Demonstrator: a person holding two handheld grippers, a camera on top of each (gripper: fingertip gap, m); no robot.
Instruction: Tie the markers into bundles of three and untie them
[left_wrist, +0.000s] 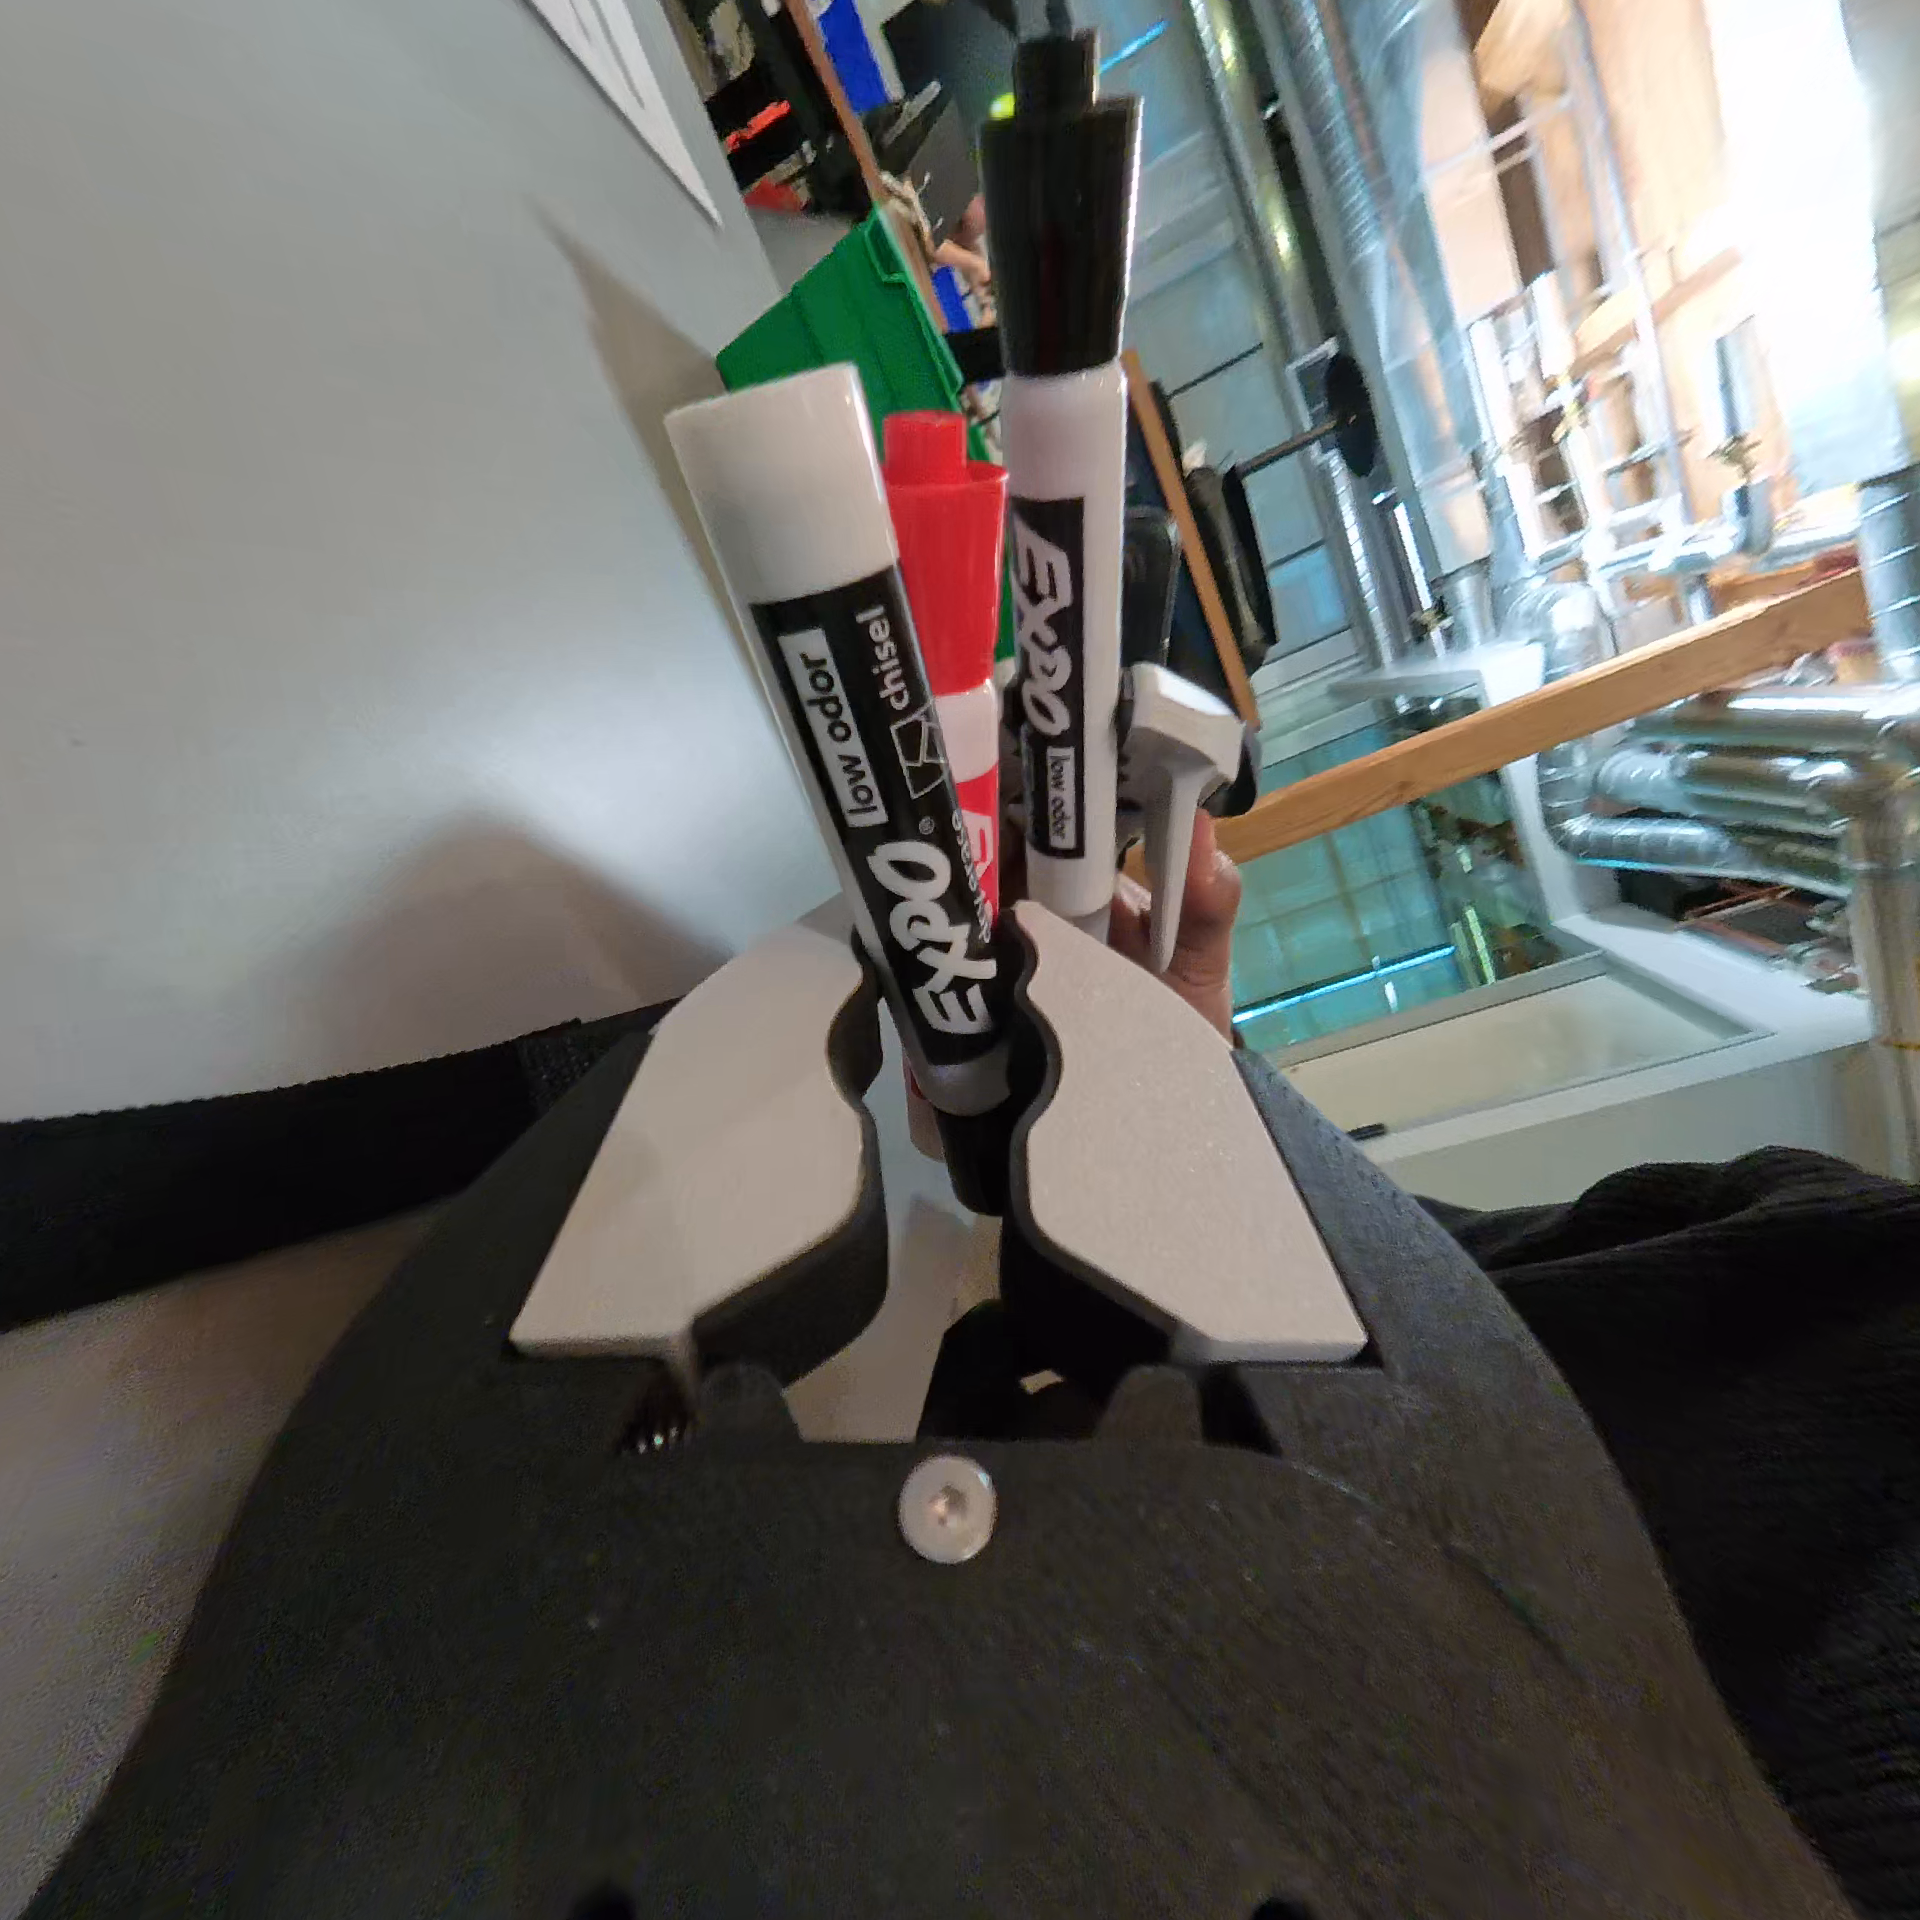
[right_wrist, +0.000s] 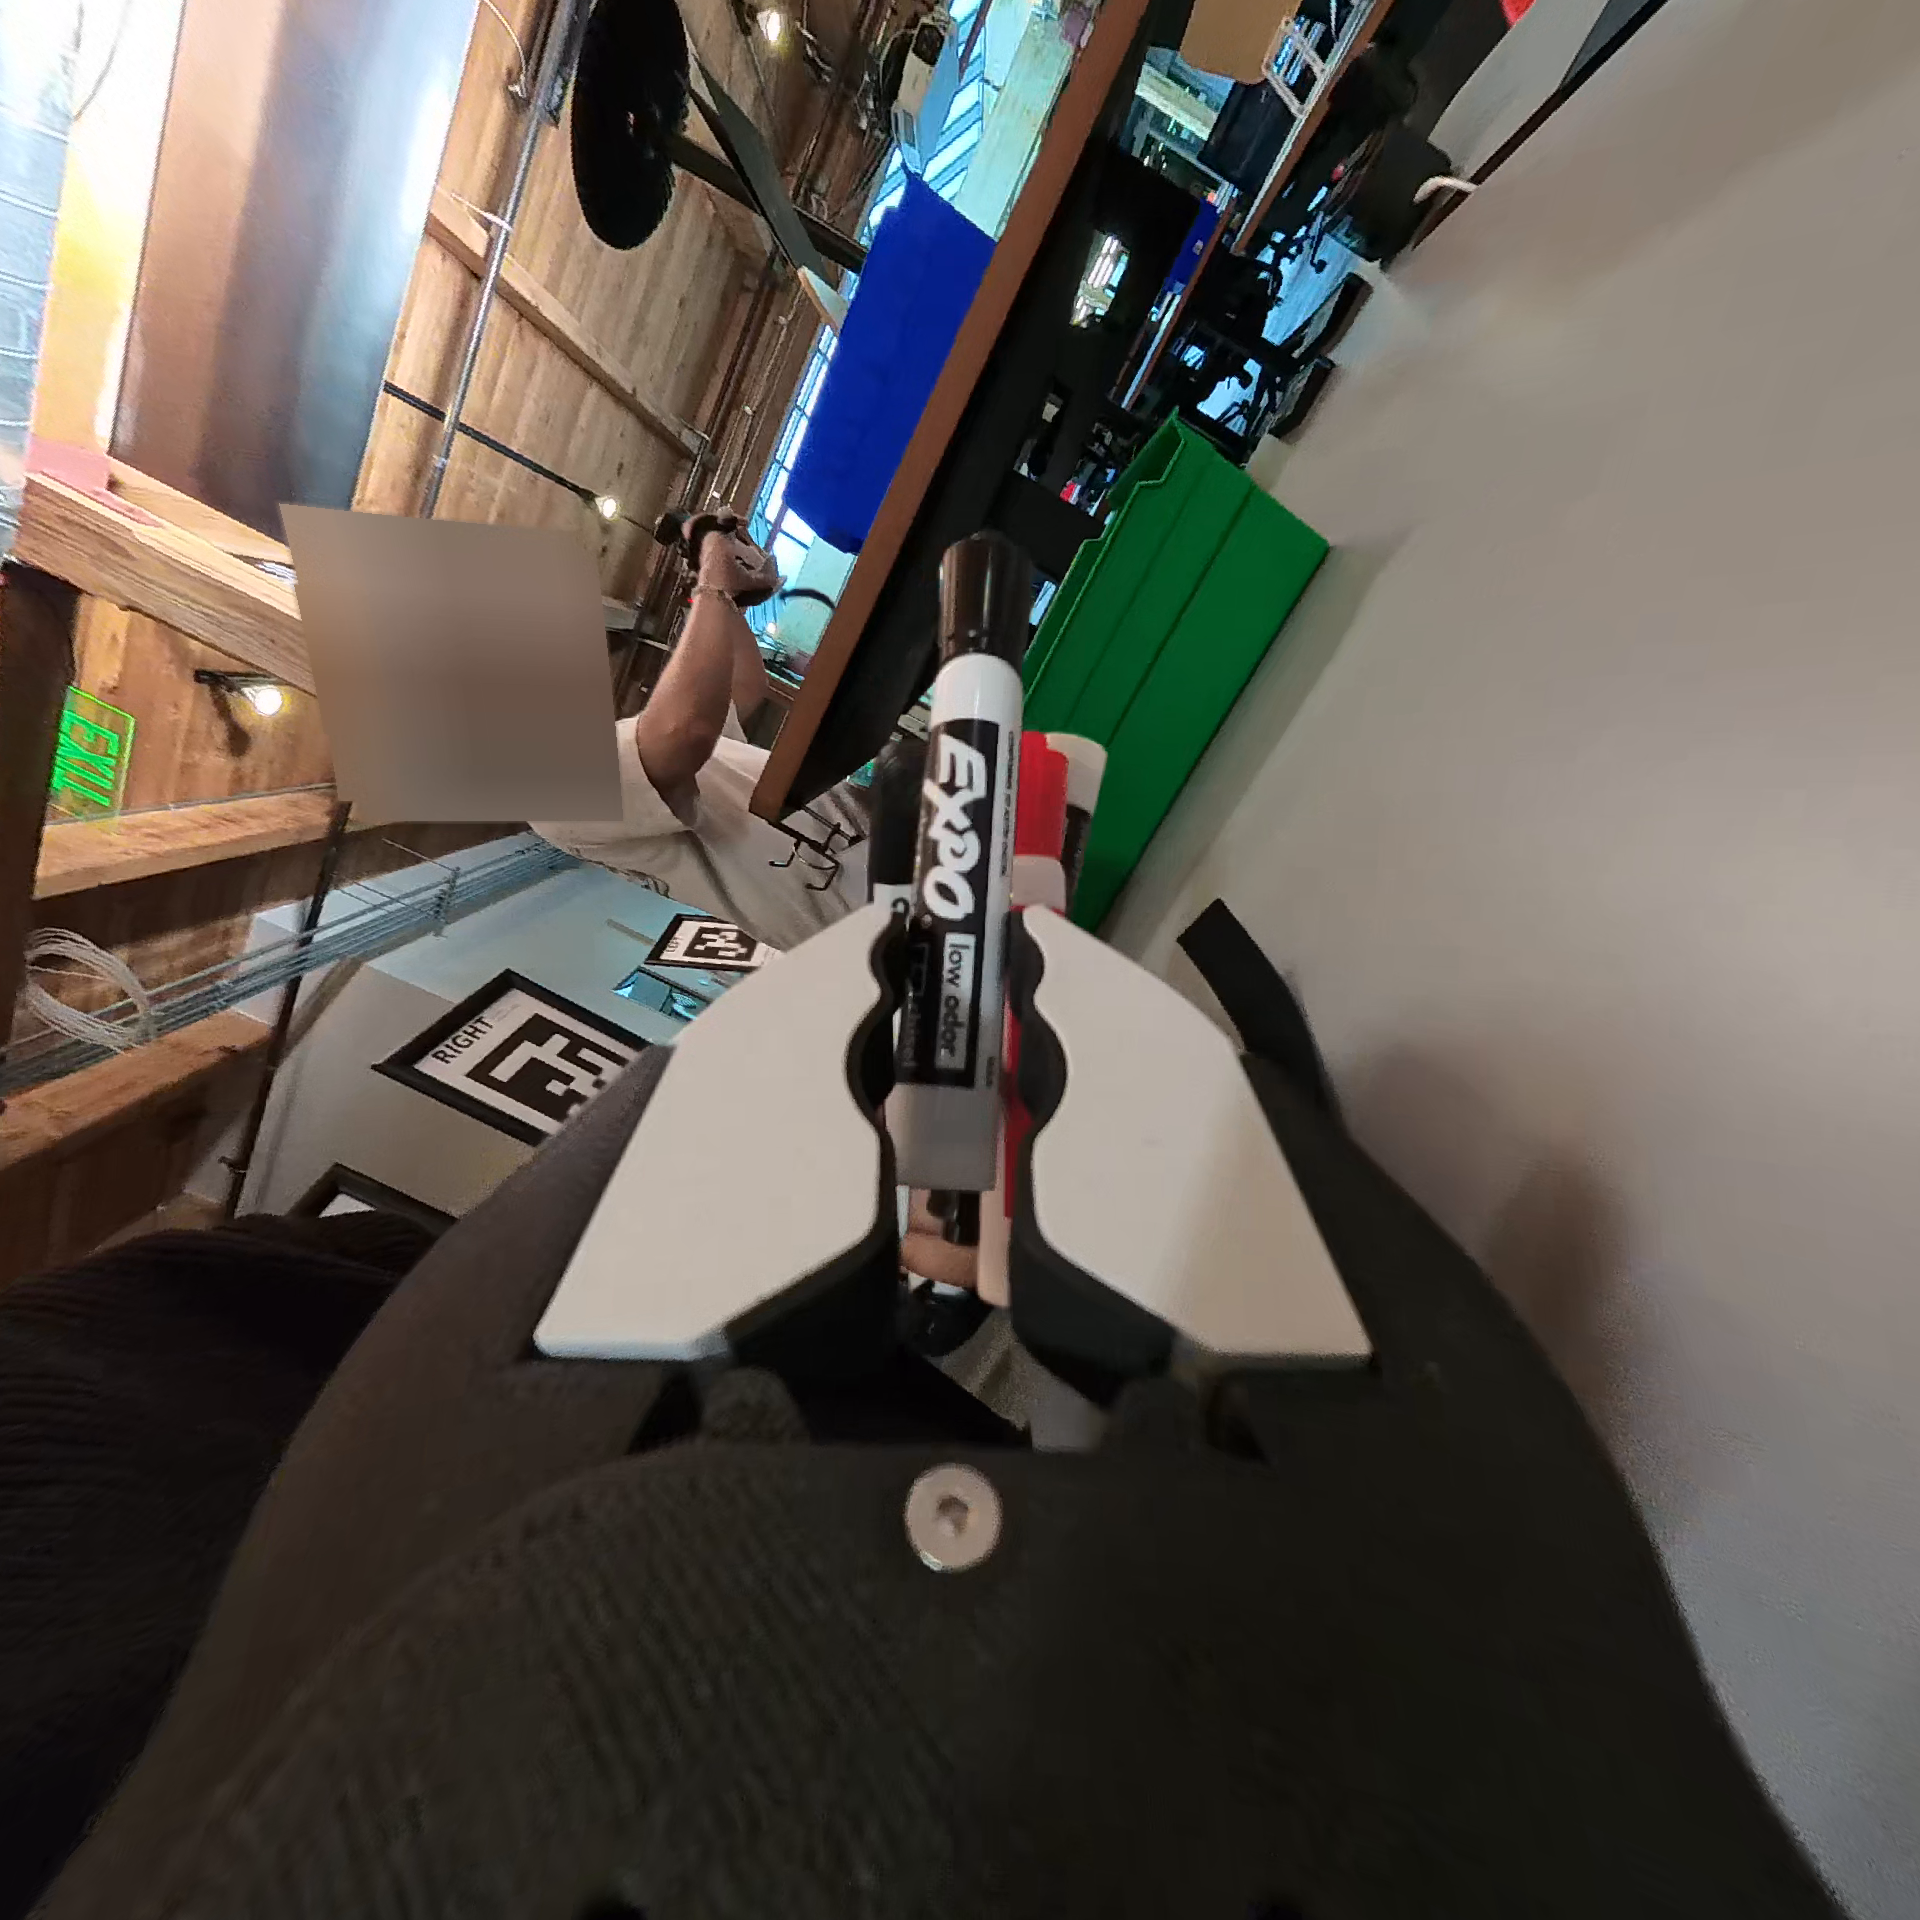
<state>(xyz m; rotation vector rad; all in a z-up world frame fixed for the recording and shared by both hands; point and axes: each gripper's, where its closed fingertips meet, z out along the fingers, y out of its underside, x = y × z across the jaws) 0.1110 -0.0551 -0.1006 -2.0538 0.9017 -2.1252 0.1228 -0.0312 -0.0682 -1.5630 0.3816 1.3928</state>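
Three markers stand together as a bunch above the white table (left_wrist: 312, 623). In the left wrist view, my left gripper (left_wrist: 940, 966) is shut on a black marker (left_wrist: 831, 665) that has its white end up. A red marker (left_wrist: 951, 582) and a black-capped marker (left_wrist: 1060, 436) stand just behind it. A finger of the right gripper (left_wrist: 1174, 790) shows beside them, with a hand behind it. In the right wrist view, my right gripper (right_wrist: 956, 945) is shut on the black-capped marker (right_wrist: 966, 831), with the red marker (right_wrist: 1039, 810) pressed against it. No tie shows on the bunch.
A green bin (left_wrist: 852, 322) stands on the table behind the markers and also shows in the right wrist view (right_wrist: 1174, 665). A black strap (right_wrist: 1236, 987) lies on the table by the right gripper. A person (right_wrist: 686, 727) sits at a far desk. Tag boards (right_wrist: 520, 1060) stand at the left. Less than 4 cm separates the two grippers' tips. The black strap (right_wrist: 1236, 987) is about 12 cm from my left fingertips.
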